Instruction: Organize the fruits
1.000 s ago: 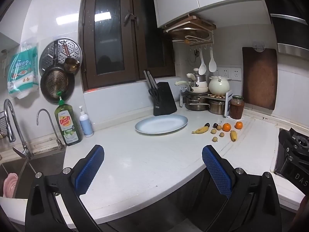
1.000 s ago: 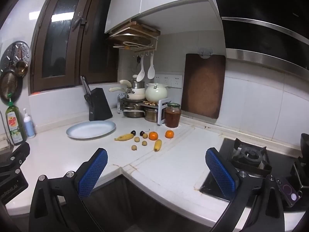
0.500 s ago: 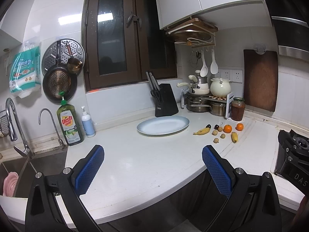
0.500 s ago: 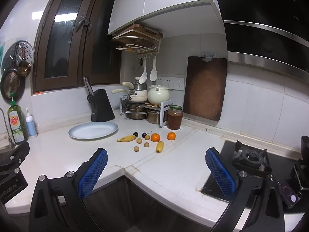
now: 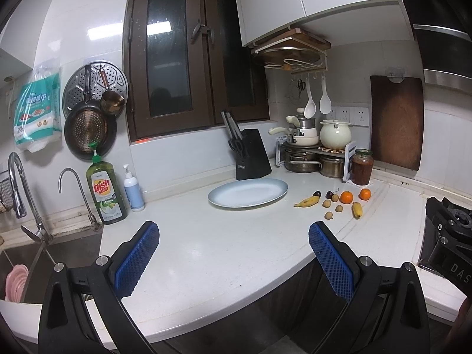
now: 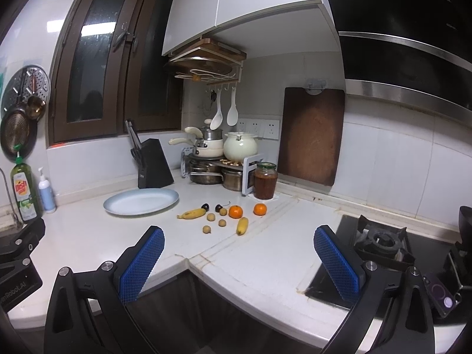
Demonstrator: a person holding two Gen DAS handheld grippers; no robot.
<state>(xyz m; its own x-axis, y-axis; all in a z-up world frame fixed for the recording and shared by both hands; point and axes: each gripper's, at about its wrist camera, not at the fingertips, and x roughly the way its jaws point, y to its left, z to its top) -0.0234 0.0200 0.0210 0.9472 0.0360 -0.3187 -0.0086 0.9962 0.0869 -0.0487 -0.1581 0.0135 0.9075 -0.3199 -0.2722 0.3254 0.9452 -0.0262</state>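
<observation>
An empty pale blue oval plate point(image 5: 248, 192) point(image 6: 141, 202) lies on the white counter. To its right lie loose fruits: two small bananas point(image 6: 191, 214) point(image 6: 242, 225), two oranges point(image 6: 235, 211) point(image 6: 260, 209), two dark cherries point(image 6: 205, 206) and several small brown longans point(image 6: 207, 229). The fruit group also shows in the left wrist view point(image 5: 342, 200). My left gripper point(image 5: 233, 261) is open and empty, over the counter's front edge. My right gripper point(image 6: 239, 262) is open and empty, near the counter's front corner, well short of the fruits.
A knife block point(image 6: 153, 165), a pot rack point(image 6: 218, 165) and a jar point(image 6: 265, 180) stand behind the fruits. A gas hob point(image 6: 380, 243) is at the right. A sink with taps point(image 5: 26, 206), dish soap point(image 5: 106, 190) and a pump bottle point(image 5: 133, 188) are at the left.
Both grippers have risen or tilted up slightly, so the counter and fruits sit a little lower in both views. Both stay open and empty.
</observation>
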